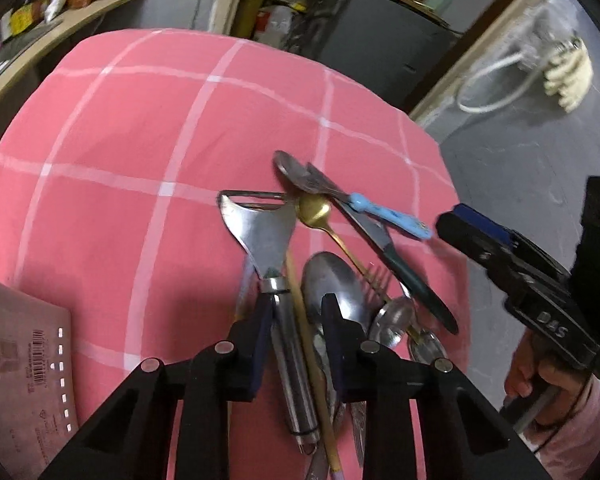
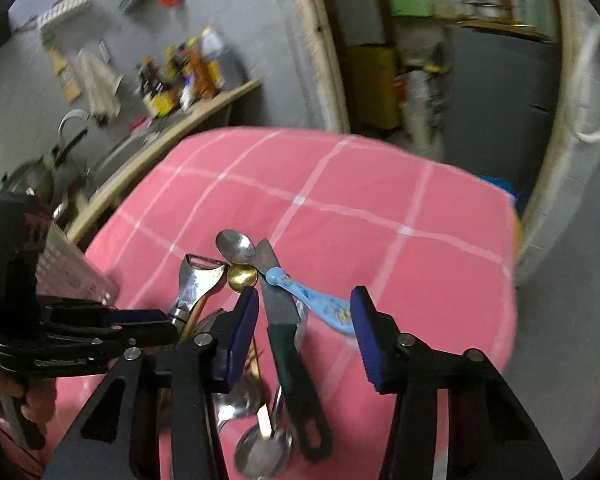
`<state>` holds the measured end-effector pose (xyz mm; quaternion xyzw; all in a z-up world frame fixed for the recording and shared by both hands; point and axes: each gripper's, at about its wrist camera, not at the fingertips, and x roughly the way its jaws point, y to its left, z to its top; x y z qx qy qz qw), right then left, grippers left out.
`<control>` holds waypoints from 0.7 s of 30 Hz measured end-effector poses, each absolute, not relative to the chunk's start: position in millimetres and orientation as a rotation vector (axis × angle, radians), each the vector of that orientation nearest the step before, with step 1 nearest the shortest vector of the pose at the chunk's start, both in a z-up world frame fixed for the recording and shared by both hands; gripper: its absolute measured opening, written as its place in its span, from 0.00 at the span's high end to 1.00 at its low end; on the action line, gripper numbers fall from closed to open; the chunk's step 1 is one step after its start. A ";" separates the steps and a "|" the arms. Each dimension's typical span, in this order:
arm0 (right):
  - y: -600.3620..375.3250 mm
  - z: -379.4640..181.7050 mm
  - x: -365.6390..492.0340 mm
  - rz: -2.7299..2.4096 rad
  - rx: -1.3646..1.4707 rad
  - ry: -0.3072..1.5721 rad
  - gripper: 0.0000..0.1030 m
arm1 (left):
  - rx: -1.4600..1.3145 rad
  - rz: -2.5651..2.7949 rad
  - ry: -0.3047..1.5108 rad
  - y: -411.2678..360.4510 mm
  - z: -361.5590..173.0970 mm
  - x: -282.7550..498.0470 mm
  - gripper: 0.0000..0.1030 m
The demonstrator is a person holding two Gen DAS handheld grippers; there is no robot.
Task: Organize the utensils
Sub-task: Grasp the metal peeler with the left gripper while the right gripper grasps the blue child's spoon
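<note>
Both my tongs, left (image 1: 296, 312) and right (image 2: 304, 312), are hanging apart over piled utensils (image 1: 332, 272); cardboard box (image 1: 20, 368) is sitting beside on the tabletop (image 1: 140, 140).

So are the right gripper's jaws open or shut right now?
Open. In the right wrist view the right gripper has its jaws spread wide above the green-handled knife, touching nothing.

Both grippers are the same build: matte black angular plastic linkages with round silver pins at the pivots and dark navy ribbed pads on the fingers. The left gripper (image 1: 296, 312) shows four pins in a row. The right gripper (image 1: 480, 236), at about 3 o'clock from the left camera, has raised "D4S"-looking lettering on its black body. The hand (image 1: 540, 376) under it is bare skin with a pink sleeve.
</note>
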<state>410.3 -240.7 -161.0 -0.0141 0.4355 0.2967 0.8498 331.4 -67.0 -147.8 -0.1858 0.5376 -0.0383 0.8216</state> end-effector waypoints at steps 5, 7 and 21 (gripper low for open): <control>-217.6 -177.4 426.7 0.716 -0.132 0.971 0.63 | -0.435 -0.080 1.165 -65.3 -150.2 334.3 0.77; -209.9 -181.8 430.9 0.745 -0.175 0.987 0.65 | -0.435 -0.077 1.183 -63.8 -153.8 336.2 0.77; -174.3 -180.8 448.5 0.847 -0.419 1.148 0.78 | -0.553 -0.089 1.270 -57.6 -172.9 352.6 0.82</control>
